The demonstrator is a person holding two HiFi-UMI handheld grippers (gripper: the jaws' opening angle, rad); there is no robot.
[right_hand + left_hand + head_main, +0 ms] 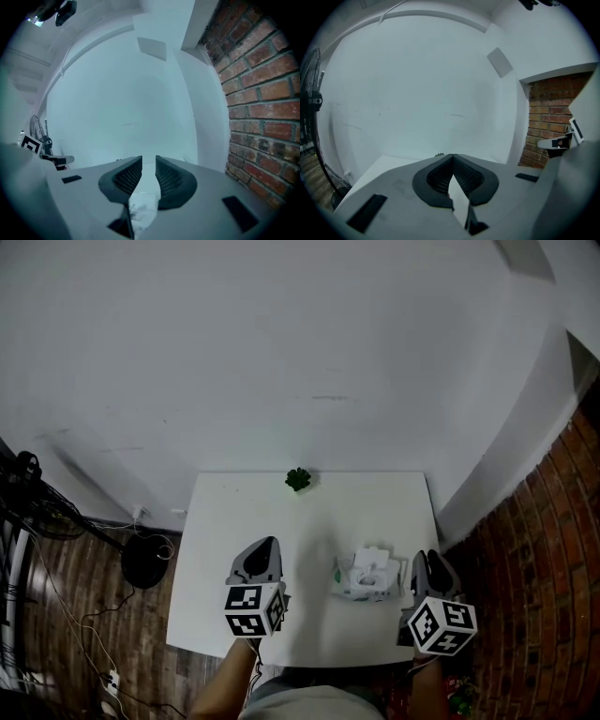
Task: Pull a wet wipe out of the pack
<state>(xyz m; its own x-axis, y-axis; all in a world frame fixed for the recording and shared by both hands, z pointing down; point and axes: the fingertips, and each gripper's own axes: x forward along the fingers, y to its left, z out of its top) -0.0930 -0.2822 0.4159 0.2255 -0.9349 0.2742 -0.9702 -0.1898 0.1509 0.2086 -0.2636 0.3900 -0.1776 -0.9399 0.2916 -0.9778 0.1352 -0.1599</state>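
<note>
Nearest the camera, the person's two forearms enter at the lower edge of the head view, each carrying a gripper above the near part of a white table (225, 521).

Left gripper (452, 157): jaws closed, the ribbed pads meeting at their tips, with nothing between them. It hangs over the left half of the table, well apart from the pack.

Right gripper (148, 159): jaws parted by a narrow gap, with nothing held. In the right gripper view, crumpled white material of the wet wipe pack (143, 208) shows below the gap, nearer the camera than the pads and not between them.

Wet wipe pack (366, 576): it lies on the right half of the table, between the two grippers and just beside the right gripper (427, 557). A white piece stands up from its top; whether this is the lid or a wipe cannot be told.

Farther off, a small green object (298, 479) sits at the far edge of the table, near its middle. A plain white wall (281, 352) rises behind the table, and a brick wall (262, 93) stands to the right.
</note>
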